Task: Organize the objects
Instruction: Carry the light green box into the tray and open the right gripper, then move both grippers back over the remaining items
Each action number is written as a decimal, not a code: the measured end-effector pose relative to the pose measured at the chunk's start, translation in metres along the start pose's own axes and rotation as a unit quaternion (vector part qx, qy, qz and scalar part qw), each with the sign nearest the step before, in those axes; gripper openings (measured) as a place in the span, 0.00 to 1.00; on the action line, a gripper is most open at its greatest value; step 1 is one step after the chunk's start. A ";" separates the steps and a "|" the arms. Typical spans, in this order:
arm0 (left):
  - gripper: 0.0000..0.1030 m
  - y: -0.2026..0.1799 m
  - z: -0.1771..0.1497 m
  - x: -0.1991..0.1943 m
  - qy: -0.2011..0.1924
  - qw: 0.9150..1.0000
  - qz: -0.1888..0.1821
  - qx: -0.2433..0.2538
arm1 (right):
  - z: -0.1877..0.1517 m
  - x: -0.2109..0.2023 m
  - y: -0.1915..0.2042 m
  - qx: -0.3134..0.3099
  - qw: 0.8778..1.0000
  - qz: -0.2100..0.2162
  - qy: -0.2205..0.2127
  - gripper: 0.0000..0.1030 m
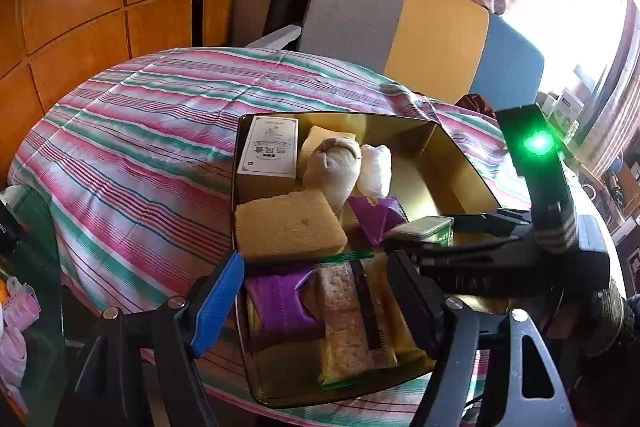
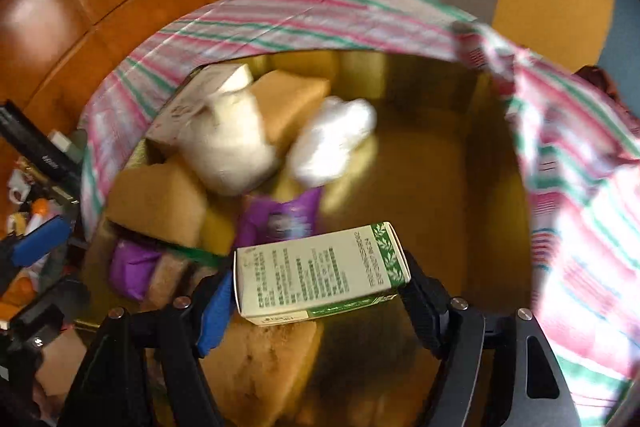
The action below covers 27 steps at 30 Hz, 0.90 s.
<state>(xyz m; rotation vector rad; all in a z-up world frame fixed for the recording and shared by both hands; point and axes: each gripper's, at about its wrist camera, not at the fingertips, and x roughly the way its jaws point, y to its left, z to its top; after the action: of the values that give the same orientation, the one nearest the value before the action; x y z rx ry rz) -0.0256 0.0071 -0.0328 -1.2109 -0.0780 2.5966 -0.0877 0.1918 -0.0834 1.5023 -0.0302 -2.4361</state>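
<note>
The right gripper (image 2: 320, 291) has a small green-and-white carton (image 2: 322, 269) lying crosswise between its blue finger and its black one, above the near part of a gold tray (image 2: 500, 211). Both ends of the carton sit at the pads, yet the blur leaves it unclear whether they press on it. The left gripper (image 1: 316, 303) hovers over the tray's near end with its jaws wide apart and nothing in them; below it lie a purple packet (image 1: 280, 303) and a wrapped cake slice (image 1: 348, 323).

The carton is oblong, white on its broad face with lines of small print, with a leaf-patterned green band at one end and green along its lower edge.

The tray stands on a table under a striped cloth (image 1: 140, 147) of pink, green and white. Its left half is crowded — a white box (image 1: 270, 155), tan sponges (image 1: 288, 227), two pale cloth bundles (image 1: 336, 163) and a second purple packet (image 1: 374, 215). The right half shows bare gold floor up to the upright wall. Cloth lies open to the left of the tray; on the right it bunches up against the rim.
</note>
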 end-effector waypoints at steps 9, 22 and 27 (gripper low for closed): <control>0.76 -0.001 -0.002 0.000 -0.002 1.000 0.003 0.003 | -0.013 -0.029 -0.006 0.032 0.999 -0.012 -0.040 1.00; 0.77 -0.015 -0.001 -0.010 -0.018 0.999 0.005 0.030 | -0.037 -0.082 -0.021 0.072 0.992 -0.029 -0.097 1.00; 0.77 -0.026 -0.001 -0.012 -0.018 0.999 0.005 0.046 | -0.056 -0.104 -0.051 0.107 0.987 -0.050 -0.111 1.00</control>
<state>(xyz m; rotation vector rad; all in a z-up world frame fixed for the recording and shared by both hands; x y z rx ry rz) -0.0115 0.0287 -0.0203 -1.1363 0.0387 2.5994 -0.0059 0.2732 -0.0270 1.3339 -0.2768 -2.7462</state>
